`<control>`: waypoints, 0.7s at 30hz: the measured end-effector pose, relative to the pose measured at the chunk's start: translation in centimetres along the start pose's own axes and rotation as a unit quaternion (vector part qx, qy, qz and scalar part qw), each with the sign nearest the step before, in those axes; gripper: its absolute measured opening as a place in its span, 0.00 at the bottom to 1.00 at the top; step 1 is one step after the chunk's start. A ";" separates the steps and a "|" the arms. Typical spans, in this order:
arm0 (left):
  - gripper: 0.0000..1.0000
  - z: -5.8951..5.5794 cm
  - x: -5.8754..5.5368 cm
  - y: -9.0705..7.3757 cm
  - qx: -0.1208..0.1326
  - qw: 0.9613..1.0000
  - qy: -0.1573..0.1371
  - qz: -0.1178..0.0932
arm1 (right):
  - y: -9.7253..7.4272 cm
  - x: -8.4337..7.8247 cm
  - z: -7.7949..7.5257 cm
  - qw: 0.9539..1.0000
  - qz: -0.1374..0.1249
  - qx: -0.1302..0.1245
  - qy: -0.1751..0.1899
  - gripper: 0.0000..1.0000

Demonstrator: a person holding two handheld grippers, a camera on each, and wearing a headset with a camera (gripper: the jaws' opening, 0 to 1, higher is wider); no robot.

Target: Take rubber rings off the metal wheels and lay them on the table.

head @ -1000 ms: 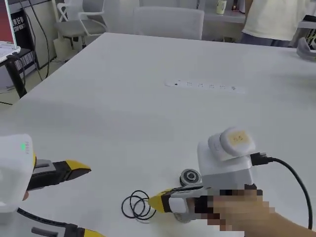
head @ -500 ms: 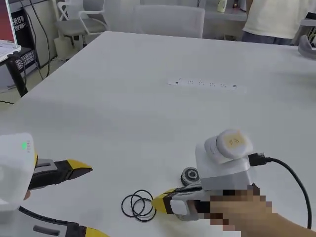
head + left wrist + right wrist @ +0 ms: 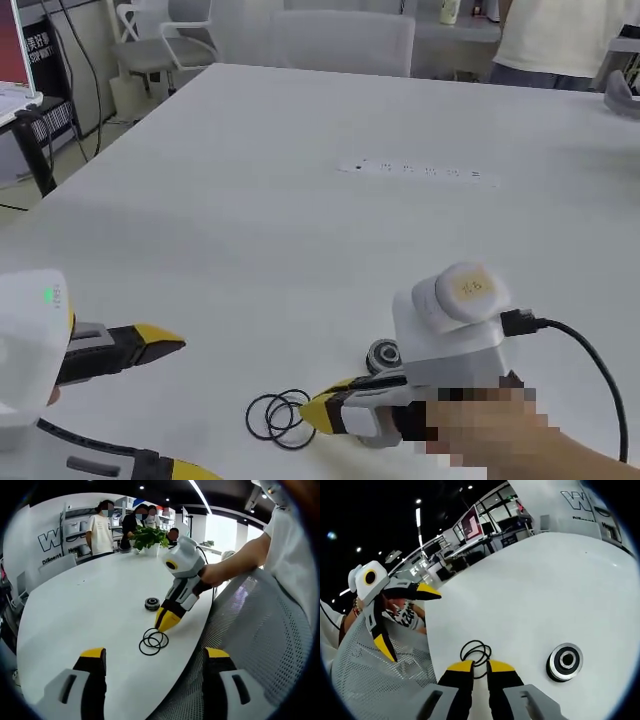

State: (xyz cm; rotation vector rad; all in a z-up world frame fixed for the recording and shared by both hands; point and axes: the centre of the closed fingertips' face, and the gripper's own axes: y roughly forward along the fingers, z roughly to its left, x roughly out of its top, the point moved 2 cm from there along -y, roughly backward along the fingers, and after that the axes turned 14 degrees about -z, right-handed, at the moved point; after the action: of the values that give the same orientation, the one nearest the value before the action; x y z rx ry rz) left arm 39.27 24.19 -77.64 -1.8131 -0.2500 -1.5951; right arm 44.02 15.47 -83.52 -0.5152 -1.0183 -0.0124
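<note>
Several black rubber rings [image 3: 279, 416] lie overlapped on the white table [image 3: 300, 230] near its front edge. My right gripper [image 3: 313, 411] sits low at their right rim, its yellow jaws nearly together; one ring's edge [image 3: 476, 656] runs in between the tips [image 3: 480, 669]. A metal wheel [image 3: 383, 353] lies flat just behind that gripper, seen also as a round bearing [image 3: 564, 661]. My left gripper [image 3: 155, 654] is held off the table's left front, jaws wide apart with nothing in them. From it I see the rings [image 3: 154, 641] and the right gripper [image 3: 167, 622].
A white power strip [image 3: 415, 170] lies in the middle of the table. Chairs [image 3: 340, 40] stand at the far side, and a person [image 3: 560, 40] at the far right. A black cable [image 3: 590, 350] trails from the right gripper. A mesh chair back [image 3: 260, 630] is close by.
The right gripper has edged slightly toward the rings and stays low at their rim. The rings, the wheel and the left gripper have not moved.
</note>
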 end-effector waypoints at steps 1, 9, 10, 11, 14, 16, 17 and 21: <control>0.77 0.0 0.0 0.0 0.000 1.000 0.000 0.000 | 0.0 0.0 0.0 1.000 0.000 0.000 -0.001 0.10; 0.77 0.0 0.0 0.0 0.000 1.000 -0.001 0.001 | 0.0 0.2 -0.2 1.000 -0.001 -0.003 -0.009 0.14; 0.77 0.0 0.0 0.0 0.000 1.000 -0.001 0.001 | -0.1 0.3 -0.3 1.000 -0.002 -0.005 -0.009 0.14; 0.77 0.0 0.0 0.0 -0.001 1.000 0.000 0.001 | -0.1 0.4 -0.4 1.000 -0.004 -0.007 -0.011 0.15; 0.77 0.0 -0.1 0.0 -0.002 1.000 0.000 0.003 | -0.3 0.8 -0.5 1.000 -0.010 -0.009 -0.007 0.15; 0.77 -0.1 -0.1 0.0 -0.002 1.000 0.000 0.003 | -0.4 1.2 -0.4 1.000 -0.016 -0.008 -0.002 0.15; 0.77 0.0 -0.1 0.0 -0.002 1.000 0.000 0.004 | -0.5 1.5 -0.2 1.000 -0.022 -0.006 -0.001 0.16; 0.77 -0.1 -0.2 0.0 -0.003 1.000 0.000 0.005 | -0.6 2.2 0.0 0.999 -0.032 -0.004 -0.004 0.16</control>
State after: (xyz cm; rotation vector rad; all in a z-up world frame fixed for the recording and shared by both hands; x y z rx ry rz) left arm 39.21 24.19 -77.79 -1.8152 -0.2359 -1.5909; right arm 45.11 15.44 -81.47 -0.4901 -1.0424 -0.0708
